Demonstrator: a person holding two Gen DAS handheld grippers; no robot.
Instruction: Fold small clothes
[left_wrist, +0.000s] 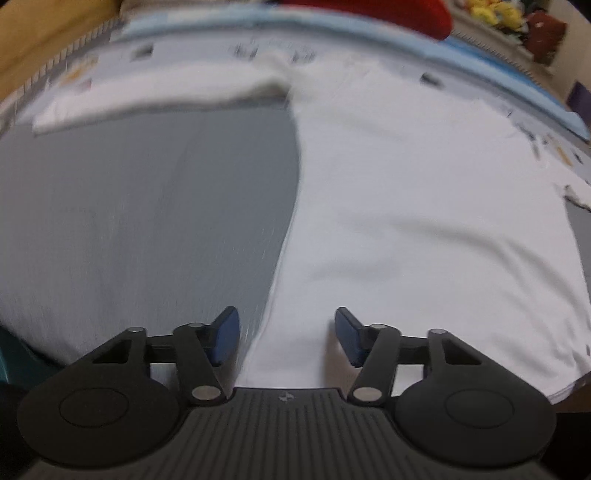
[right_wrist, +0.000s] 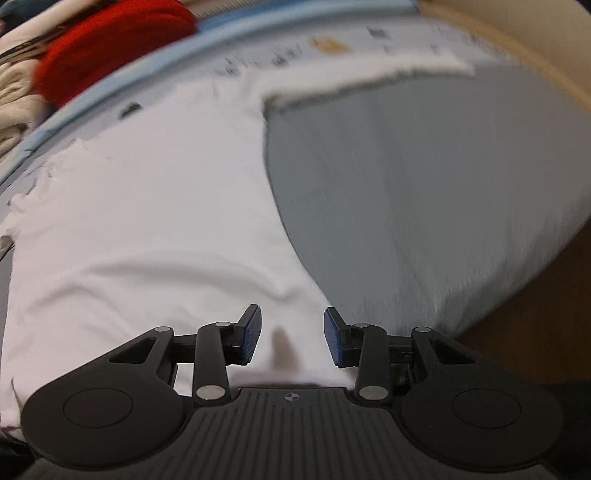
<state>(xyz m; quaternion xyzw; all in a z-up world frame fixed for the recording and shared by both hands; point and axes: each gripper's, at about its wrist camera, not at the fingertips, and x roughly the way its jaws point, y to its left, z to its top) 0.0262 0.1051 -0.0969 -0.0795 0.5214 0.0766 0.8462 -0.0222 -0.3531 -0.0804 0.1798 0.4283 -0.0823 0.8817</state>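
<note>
Grey bedding (left_wrist: 147, 206) sat under the white tee (left_wrist: 424, 221), spread flat toward 1 o'clock, and with the left gripper (left_wrist: 286, 334) and right gripper (right_wrist: 291, 334) both wide open and empty, I'd say pinching the near hem came next.

Both wrist cameras sit low and close over the white T-shirt (left_wrist: 424, 206), looking forward along their own tongs toward its far end. The left view hangs over the shirt's left edge, the right view (right_wrist: 140, 221) over its right edge. Both share the shirt, the grey surface (left_wrist: 147, 221) beside it (right_wrist: 424, 192), and a red cloth (left_wrist: 406, 14) beyond (right_wrist: 110, 48).
</note>
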